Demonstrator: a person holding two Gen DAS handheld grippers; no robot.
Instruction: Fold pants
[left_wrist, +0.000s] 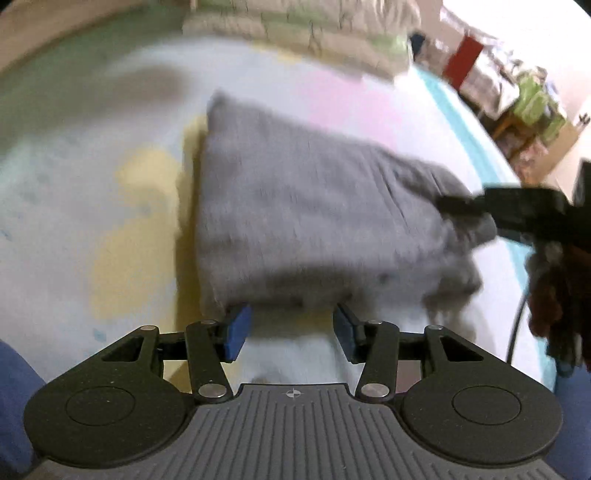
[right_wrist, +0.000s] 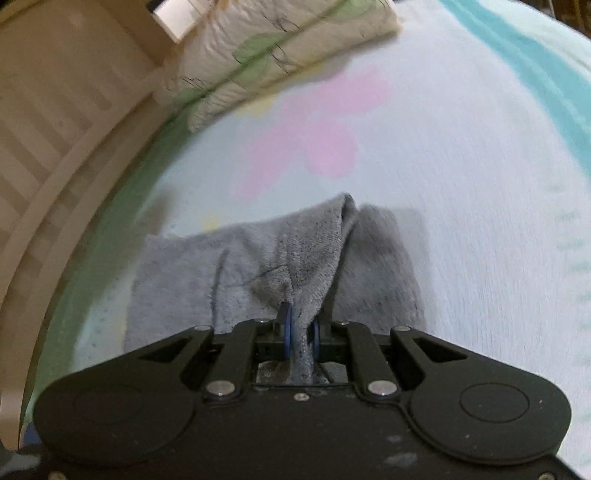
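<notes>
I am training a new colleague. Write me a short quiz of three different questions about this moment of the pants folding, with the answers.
1. True or false: the left gripper holds the grey knit pants.
2. What is clamped between the blue pads of the right gripper?
A. a fold of the grey pants
B. the quilted leaf-print blanket
C. nothing
3. Fill in: the pants lie on a pale bed sheet printed with a large ____ flower.

Key
1. False: its jaws stand apart, with nothing between the pads; the pants' near edge lies just ahead of them.
2. A: the pads pinch a bunched ridge of grey fabric.
3. Pink.
</notes>
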